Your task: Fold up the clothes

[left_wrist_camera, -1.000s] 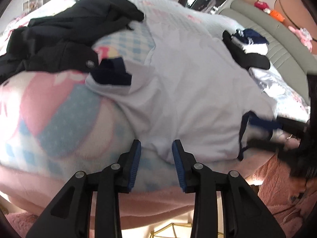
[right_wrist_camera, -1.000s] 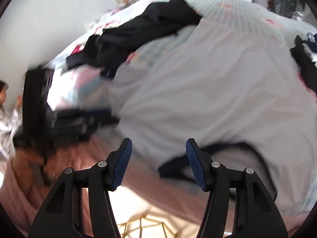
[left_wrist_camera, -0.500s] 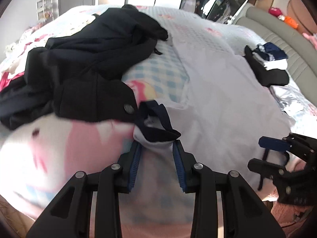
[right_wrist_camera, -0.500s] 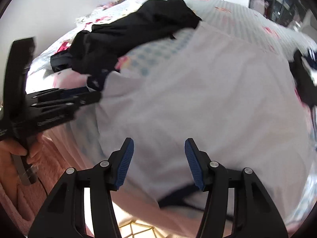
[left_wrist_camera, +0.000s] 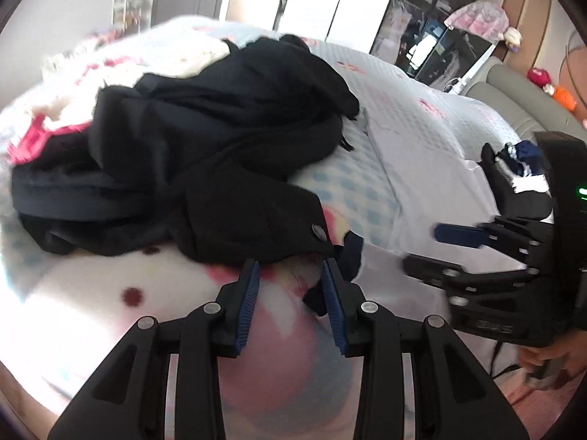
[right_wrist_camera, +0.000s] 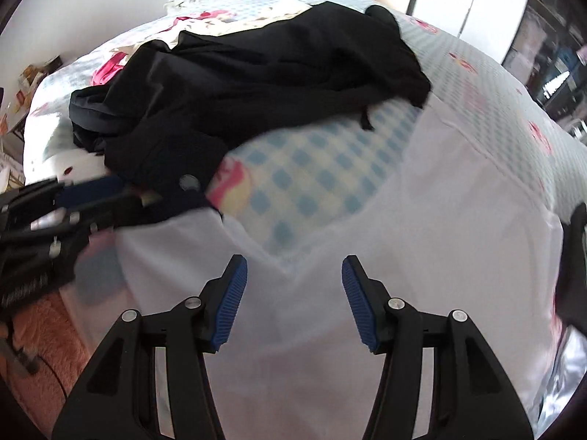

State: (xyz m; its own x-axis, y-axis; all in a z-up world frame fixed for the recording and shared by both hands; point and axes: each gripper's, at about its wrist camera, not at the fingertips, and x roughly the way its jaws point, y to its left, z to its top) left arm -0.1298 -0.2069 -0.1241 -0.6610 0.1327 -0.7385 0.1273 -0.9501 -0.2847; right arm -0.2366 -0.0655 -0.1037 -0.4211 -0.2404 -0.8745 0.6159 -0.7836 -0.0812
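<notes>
A: Bedding first: a bedspread (left_wrist_camera: pixel 411 84) with blue checks and pink prints fills both views.

B: Garments on it?

A: One white T-shirt (right_wrist_camera: pixel 422 220), spread flat across the centre and right of the right wrist view; in the left wrist view it lies at centre right. Its navy sleeve cuff (left_wrist_camera: pixel 350 253) sits at lower centre of the left wrist view, just beyond the fingertips.

B: Second garment?

A: One heap of black clothing (left_wrist_camera: pixel 205 154), crumpled, upper left to centre in both views, with a round button (left_wrist_camera: pixel 318 232) near its lower edge. The heap overlaps the shirt's upper left edge.

B: Left gripper?

A: Left gripper (left_wrist_camera: pixel 291 275), bottom centre of its own view, blue pads part-spread and opening. Bedspread shows between them; the cuff lies against the right-hand finger, but I cannot tell whether it touches.

B: Right gripper?

A: Right gripper (right_wrist_camera: pixel 294 275), bottom centre of its view, jaws spread wide over the white shirt, pinching nothing.

B: Other items?

A: Small pile of dark and white clothes (left_wrist_camera: pixel 521 161) at the right edge; grey headboard (left_wrist_camera: pixel 513 88) behind it.
</notes>
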